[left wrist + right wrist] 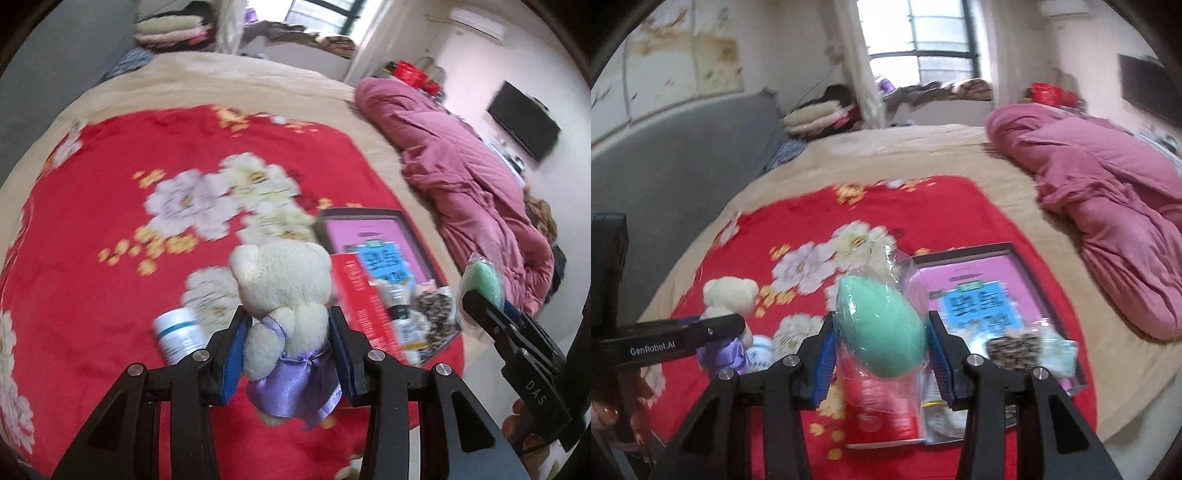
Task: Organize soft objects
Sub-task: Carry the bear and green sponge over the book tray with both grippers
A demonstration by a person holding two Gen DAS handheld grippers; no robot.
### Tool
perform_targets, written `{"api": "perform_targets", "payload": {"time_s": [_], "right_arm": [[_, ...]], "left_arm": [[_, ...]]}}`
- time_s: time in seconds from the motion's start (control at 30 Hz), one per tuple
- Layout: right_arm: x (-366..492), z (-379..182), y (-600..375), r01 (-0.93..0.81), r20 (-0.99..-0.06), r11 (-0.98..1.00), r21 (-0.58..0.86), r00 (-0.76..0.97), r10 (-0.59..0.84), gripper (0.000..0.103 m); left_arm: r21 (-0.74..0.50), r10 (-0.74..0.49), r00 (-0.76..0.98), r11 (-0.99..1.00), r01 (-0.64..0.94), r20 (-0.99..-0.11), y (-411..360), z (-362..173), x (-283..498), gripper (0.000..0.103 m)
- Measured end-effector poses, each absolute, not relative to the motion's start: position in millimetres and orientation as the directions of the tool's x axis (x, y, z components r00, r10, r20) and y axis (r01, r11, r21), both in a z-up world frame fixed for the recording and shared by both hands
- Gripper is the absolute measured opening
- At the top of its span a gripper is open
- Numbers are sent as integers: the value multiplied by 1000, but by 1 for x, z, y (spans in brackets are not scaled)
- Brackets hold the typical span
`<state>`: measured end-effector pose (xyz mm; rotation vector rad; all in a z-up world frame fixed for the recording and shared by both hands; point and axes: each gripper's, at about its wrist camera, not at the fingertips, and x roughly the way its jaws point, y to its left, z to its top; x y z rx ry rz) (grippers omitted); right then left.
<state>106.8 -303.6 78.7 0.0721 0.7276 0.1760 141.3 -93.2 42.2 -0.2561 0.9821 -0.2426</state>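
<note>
Bedroom clutter frames all this: a wide bed [923,147] under a red flowered blanket [110,221], a window behind it, a pink quilt [461,177] bunched along the far side.

Both soft things are off the blanket and in the air, so I judge the picking up done and the putting away still to come; nothing here shows me where they are meant to go.

A cream teddy bear [284,295] in a shiny lilac dress sits upright in the left gripper [288,354], the blue pads pressed into its body at the waist, plush bulging above them. Its head faces away from that camera. The fur looks thick and would squash easily.

A mint-green egg-shaped sponge [882,328], sealed in a crinkly clear wrapper, is clamped on both sides by the right gripper [882,350], the wrapper sticking up past its top. The two tools hang near each other above the blanket, not touching.

Below them lie the harder things: a white bottle [181,332] on its side, a red box [362,295], a squeeze tube [399,306] and a speckled packet [436,310], heaped on a dark-framed pink tray [1012,251]. Folded blankets [173,29] are stacked by the headboard.
</note>
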Motion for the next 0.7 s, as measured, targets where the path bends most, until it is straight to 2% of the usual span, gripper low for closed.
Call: {"api": "perform_targets", "payload": {"time_s": [0.33,0.7], "right_arm": [[100,79,-413,58,-631,969,241,768,111,46],[95,54,-464,141,-658,959,247,751,59,46]], "left_arm": [[-272,-374,488,924,269,-788,-209,55,158,44],[-223,-386,426,896,385,-818,-291,38,163,44]]}}
